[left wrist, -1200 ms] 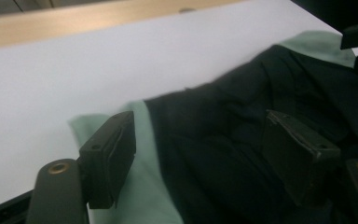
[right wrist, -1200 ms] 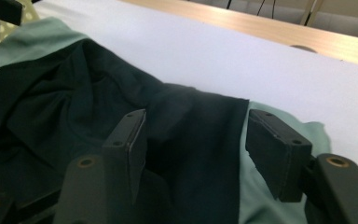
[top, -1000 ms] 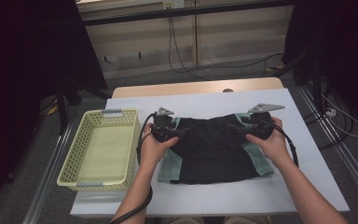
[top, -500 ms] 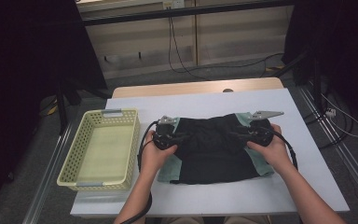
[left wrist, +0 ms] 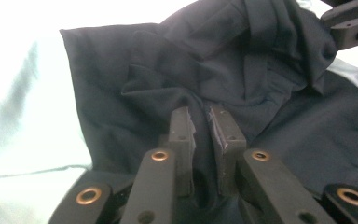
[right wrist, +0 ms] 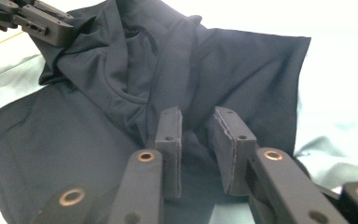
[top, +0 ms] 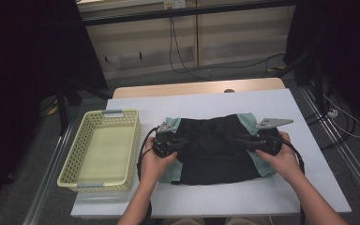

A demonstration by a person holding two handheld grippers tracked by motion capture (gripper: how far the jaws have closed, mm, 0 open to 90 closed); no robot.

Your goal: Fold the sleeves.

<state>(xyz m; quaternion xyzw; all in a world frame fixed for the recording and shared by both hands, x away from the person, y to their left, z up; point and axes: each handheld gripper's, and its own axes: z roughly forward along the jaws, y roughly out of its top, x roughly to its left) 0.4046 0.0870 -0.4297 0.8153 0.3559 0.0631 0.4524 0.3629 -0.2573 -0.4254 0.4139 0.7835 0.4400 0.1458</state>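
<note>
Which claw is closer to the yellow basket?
The left claw. It sits on the dark shirt just beside the basket, while the right claw is farther off, at the shirt's other side.

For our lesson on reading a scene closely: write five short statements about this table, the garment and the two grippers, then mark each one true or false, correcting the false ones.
1. The black garment lies on the white table. True.
2. The yellow basket holds folded clothes. False: nothing lies in it.
3. The left gripper has black cloth between its jaws. True.
4. The basket stands to the right of the garment. False: it stands to the left in the high view.
5. The right gripper rests on bare table, away from the garment. False: its jaws straddle a fold of the black cloth.
</note>
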